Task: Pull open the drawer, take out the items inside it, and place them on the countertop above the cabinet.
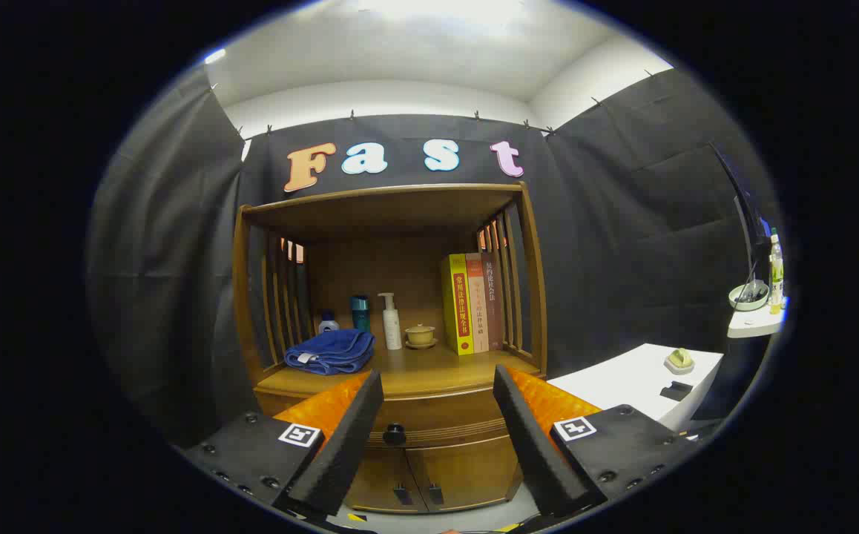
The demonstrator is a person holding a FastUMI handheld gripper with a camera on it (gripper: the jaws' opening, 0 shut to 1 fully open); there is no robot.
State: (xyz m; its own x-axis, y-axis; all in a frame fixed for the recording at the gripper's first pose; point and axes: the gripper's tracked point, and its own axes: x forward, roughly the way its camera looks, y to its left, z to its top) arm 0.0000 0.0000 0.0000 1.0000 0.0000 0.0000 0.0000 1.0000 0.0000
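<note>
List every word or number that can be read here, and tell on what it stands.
Yellow book: Chinese spine title, too blurred to quote.
Orange book, brown book: the same.
Bottles: labels too small.
Gripper: square markers, no words; fingers open, knob ahead between them.

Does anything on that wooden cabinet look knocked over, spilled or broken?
Nothing stands out. The blue towel lies folded, the bottles, cup and books stand upright, and the drawer is shut. The tongs hang open before its knob.
</note>
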